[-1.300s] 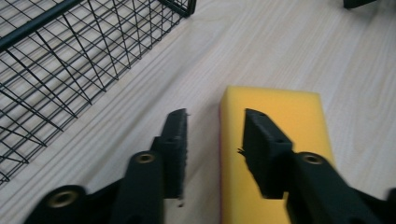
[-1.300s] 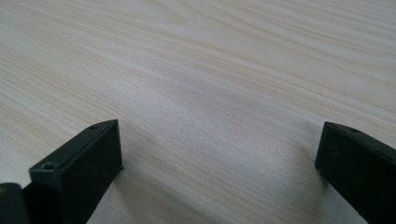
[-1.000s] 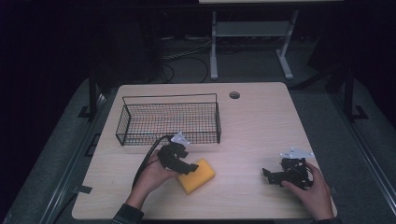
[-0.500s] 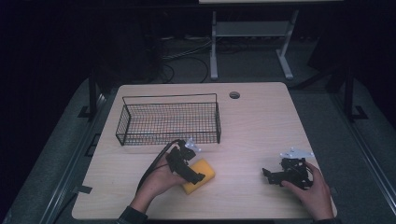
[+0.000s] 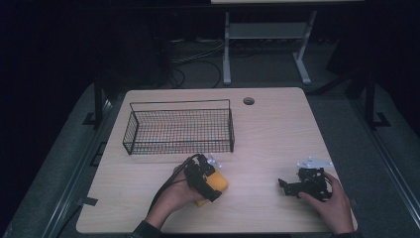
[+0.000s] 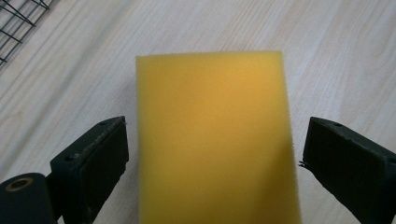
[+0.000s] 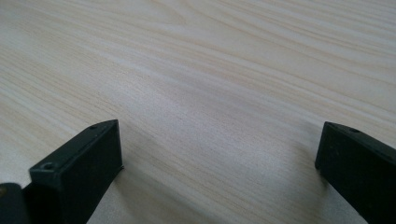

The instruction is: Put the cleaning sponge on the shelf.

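A yellow sponge [image 5: 221, 184] lies flat on the wooden table [image 5: 277, 134], in front of the wire basket. My left gripper [image 5: 210, 186] is over it, held from the lower left. In the left gripper view the sponge [image 6: 215, 140] sits between the two black jaws, with a gap on each side. My left gripper [image 6: 217, 128] is open, and its jaws have just been opening. My right gripper [image 5: 285, 187] rests at the front right of the table, pointing left. In the right gripper view my right gripper [image 7: 219, 128] is open over bare wood.
An empty black wire basket [image 5: 181, 103] stands at the back left of the table, and its corner [image 6: 18, 14] shows at the top left of the left gripper view. A cable hole [image 5: 248, 101] sits near the far edge. Dark floor and a white stand lie beyond.
My left hand has moved right and slightly down, bringing its gripper over the sponge. The right hand has stayed where it was.
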A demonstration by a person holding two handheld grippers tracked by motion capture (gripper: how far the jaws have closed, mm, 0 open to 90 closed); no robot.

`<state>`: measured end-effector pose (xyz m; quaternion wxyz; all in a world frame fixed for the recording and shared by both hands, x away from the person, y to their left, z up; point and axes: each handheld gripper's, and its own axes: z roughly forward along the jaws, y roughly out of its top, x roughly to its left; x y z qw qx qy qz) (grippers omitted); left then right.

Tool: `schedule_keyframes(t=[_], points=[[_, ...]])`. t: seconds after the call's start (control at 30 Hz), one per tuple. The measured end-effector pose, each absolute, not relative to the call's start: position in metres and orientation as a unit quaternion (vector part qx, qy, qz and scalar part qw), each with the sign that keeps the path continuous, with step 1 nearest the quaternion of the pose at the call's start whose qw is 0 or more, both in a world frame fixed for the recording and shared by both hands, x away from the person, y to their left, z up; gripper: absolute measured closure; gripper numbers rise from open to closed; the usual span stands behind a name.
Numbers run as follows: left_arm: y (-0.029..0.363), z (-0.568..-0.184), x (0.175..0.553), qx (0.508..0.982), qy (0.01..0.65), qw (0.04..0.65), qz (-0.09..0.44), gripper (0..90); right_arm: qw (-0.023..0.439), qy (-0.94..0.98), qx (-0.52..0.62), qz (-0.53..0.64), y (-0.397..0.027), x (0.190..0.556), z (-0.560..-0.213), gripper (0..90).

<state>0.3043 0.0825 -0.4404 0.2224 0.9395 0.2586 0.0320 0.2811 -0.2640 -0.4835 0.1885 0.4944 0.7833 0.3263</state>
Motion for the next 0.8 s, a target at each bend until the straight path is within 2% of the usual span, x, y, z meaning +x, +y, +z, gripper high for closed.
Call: schedule_keyframes(t=[0.23,0.33,0.53,0.6,0.8], points=[[0.0796,-0.4462,0.3042,0.945,0.255,0.204,0.030,7.0,0.189,0.783,0.494,0.326,-0.2640,0.2811,-0.4835,0.0],[0.0803,-0.4469,0.3045,0.946,0.253,0.199,0.036,13.1,0.189,0.783,0.494,0.326,-0.2640,0.2811,-0.4835,0.0],[0.0815,-0.4472,0.3049,0.946,0.254,0.197,0.037,15.3,0.189,0.783,0.494,0.326,-0.2640,0.2811,-0.4835,0.0],[0.0817,-0.4471,0.3048,0.946,0.254,0.199,0.035,20.1,0.189,0.783,0.494,0.326,-0.2640,0.2811,-0.4835,0.0],[0.0820,-0.4464,0.3045,0.945,0.256,0.200,0.040,21.5,0.189,0.783,0.494,0.326,-0.2640,0.2811,-0.4835,0.0]])
